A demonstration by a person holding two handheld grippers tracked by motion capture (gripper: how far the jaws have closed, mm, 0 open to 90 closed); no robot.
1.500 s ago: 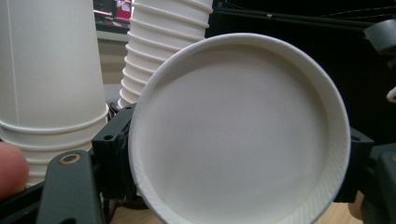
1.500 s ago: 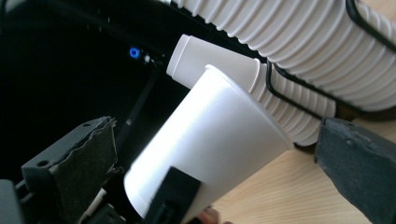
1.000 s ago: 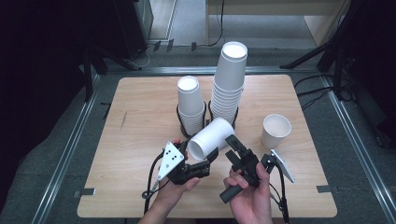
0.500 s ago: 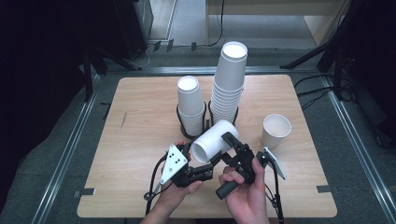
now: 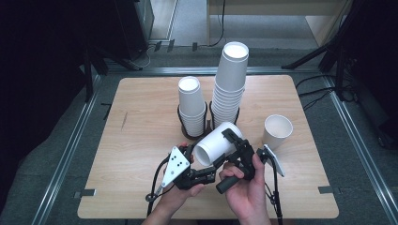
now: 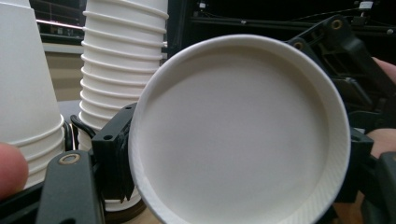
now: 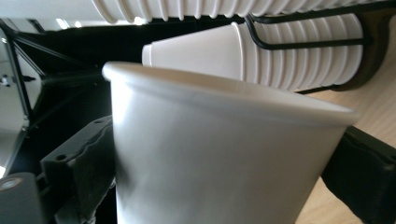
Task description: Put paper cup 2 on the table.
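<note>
The left gripper [image 5: 199,157] jaws grasp the paper cup [image 5: 217,144] at its rim (held tilted above the bench [image 5: 141,122]); the right gripper [image 5: 234,140] jaws, just closing, flank its body.

The light wooden table top [image 5: 141,122] is lit brightly from above, but the room around it is very dark, almost black at the sides. The two tall stacks of white paper cups [image 5: 228,84] shine so white that their ribs are hard to see. Shadows on the wood are small and soft. In both gripper views, the white paper cup lying on its side [image 6: 243,135] is so close it looks fuzzy and stretched.
</note>
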